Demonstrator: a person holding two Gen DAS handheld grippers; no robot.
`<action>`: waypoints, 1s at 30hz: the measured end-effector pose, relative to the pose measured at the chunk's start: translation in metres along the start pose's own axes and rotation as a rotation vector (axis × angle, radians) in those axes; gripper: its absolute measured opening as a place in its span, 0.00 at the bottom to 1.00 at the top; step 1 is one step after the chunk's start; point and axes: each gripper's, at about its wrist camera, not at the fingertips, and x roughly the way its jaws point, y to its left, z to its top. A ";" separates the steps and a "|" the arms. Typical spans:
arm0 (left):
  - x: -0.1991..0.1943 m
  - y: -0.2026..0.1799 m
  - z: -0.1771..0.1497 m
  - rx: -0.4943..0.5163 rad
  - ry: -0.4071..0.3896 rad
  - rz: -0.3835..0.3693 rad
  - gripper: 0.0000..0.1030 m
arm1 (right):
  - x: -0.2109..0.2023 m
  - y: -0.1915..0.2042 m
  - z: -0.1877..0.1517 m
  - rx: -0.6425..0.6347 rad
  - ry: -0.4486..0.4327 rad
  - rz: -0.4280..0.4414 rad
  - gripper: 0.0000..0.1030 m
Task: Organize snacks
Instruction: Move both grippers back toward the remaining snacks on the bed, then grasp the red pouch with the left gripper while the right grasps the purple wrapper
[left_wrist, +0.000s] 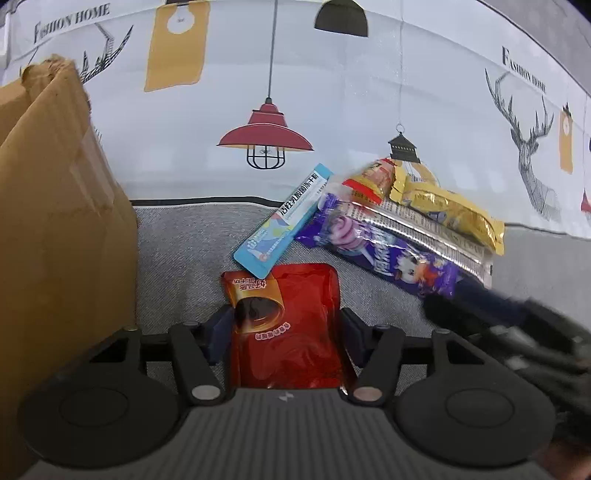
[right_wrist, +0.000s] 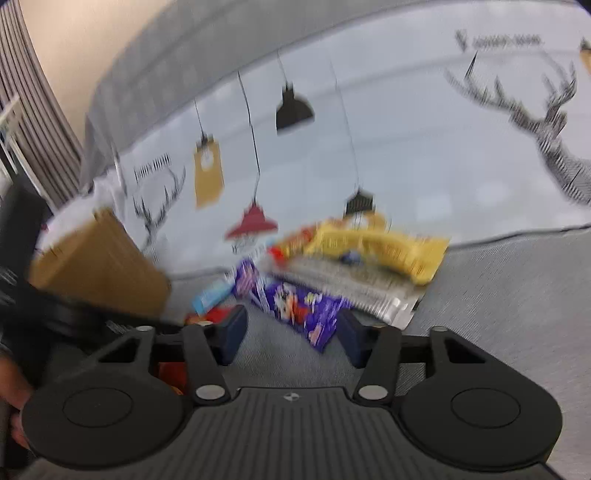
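Red pouch (left_wrist: 291, 325) between left gripper (left_wrist: 284, 325) fingers; right gripper (right_wrist: 291, 332) agape

A glossy red pouch (left_wrist: 291, 325) with a gold corner, a light-blue sachet (left_wrist: 284, 221), a purple cartoon-printed wrapper (left_wrist: 388, 254), a yellow foil pack (left_wrist: 454, 210) and a plain brown cardboard box (left_wrist: 55, 221) sit on heathered grey fabric (left_wrist: 184, 251), below white cloth (left_wrist: 369, 110) printed with red lamps and black deer.

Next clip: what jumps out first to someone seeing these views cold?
The glossy red foil snack pouch sits between the left gripper fingers, near centre. Behind it, a purple cartoon-printed packet and a yellow foil packet are piled rightwards. A brown cardboard box stands left.
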 end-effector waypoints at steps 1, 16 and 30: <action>0.000 0.002 0.000 -0.014 -0.003 -0.005 0.64 | 0.006 0.002 -0.002 -0.009 0.015 -0.009 0.53; -0.005 0.003 -0.002 -0.023 -0.009 -0.036 0.63 | 0.017 -0.003 -0.004 0.041 -0.034 0.013 0.10; -0.060 -0.013 -0.017 -0.021 -0.035 -0.120 0.63 | -0.087 0.019 0.011 -0.040 -0.211 -0.035 0.06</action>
